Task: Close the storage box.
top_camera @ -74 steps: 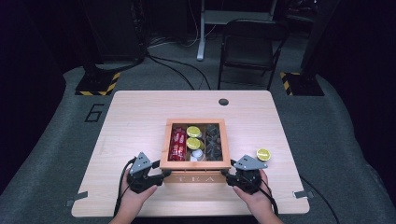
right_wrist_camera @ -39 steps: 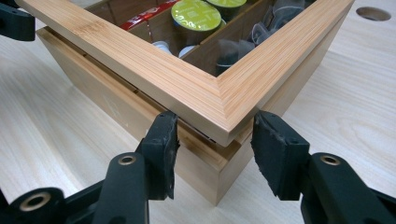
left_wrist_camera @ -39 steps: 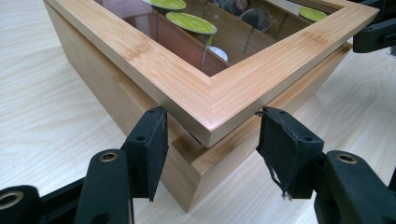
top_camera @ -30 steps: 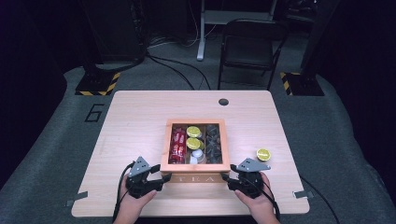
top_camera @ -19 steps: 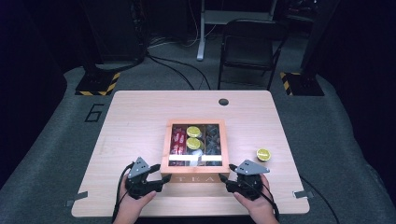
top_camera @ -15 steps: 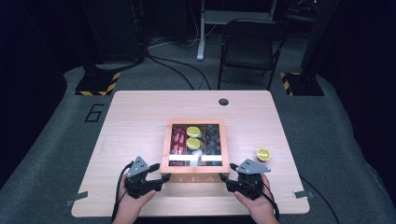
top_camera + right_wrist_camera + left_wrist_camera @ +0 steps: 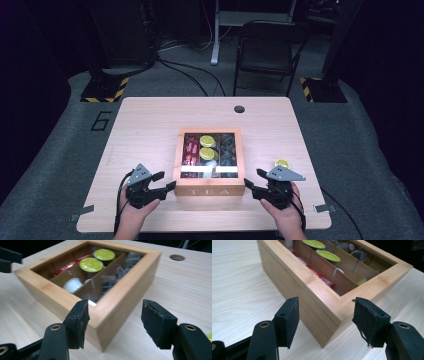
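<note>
On the left of the high view, the left gripper point(image 7: 162, 183) sits near the front edge of the table point(image 7: 145, 125), held in the person's left hand point(image 7: 135, 212). Its jaws are released and spread wide, pointing at the near left corner of the wooden tea box point(image 7: 209, 189). In the left gripper view that corner stands between the two jaws, the box's wall just ahead of the pads, and I cannot tell whether either pad touches the wood. Left of the gripper the tabletop is bare out to its left edge.

The tea box stands near the middle of the table, towards the front, its front wall marked TEA and facing the person. Through its top show red packets point(image 7: 190, 151) in the left compartment, green-lidded capsules point(image 7: 207, 147) in the middle one and dark packets point(image 7: 228, 149) in the right one. Behind the box the table is open wood as far as the round cable hole point(image 7: 239, 109) by the far edge.

The right gripper point(image 7: 253, 185), in the right hand point(image 7: 286, 215), has its jaws released too, straddling the box's near right corner in the right gripper view. A single green-lidded capsule point(image 7: 282, 163) lies on the table just beyond this gripper, apart from the box and well inside the right edge.
</note>
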Demonstrator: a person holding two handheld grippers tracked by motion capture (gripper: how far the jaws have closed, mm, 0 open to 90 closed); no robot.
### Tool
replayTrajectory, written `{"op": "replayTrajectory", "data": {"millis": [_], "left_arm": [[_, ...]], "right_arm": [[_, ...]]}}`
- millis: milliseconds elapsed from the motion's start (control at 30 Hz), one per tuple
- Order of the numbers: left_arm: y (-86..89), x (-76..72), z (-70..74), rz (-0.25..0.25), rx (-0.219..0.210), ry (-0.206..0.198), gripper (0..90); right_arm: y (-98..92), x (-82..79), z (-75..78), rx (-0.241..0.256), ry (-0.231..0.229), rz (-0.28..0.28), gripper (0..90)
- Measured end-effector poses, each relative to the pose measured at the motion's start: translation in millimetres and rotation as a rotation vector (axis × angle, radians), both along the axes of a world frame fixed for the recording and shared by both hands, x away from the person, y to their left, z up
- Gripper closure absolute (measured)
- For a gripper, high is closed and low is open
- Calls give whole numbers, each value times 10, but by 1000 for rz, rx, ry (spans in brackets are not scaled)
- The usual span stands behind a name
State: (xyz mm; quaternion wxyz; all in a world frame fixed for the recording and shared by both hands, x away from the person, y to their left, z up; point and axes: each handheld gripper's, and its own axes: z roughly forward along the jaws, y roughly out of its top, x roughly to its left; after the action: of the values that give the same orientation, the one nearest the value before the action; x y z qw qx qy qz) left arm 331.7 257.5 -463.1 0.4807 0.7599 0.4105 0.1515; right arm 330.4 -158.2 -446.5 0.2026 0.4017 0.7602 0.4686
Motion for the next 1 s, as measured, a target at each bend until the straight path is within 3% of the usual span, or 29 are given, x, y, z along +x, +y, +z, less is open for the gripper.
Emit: {"op": "replayTrajectory", "data": {"millis": [133, 433, 567, 1000], "left_arm": [[82, 22, 7, 25, -3, -7, 375], [157, 68, -3, 51, 17, -14, 375], [201, 99, -36, 57, 42, 1, 375], [299, 234, -168, 91, 15, 41, 367]], "right_arm": [[-106, 26, -4, -1, -5, -45, 381], [-199, 80, -81, -71, -13, -82, 380], [-236, 104, -120, -74, 3, -98, 380], [-311, 160, -257, -106, 33, -122, 380]]}}
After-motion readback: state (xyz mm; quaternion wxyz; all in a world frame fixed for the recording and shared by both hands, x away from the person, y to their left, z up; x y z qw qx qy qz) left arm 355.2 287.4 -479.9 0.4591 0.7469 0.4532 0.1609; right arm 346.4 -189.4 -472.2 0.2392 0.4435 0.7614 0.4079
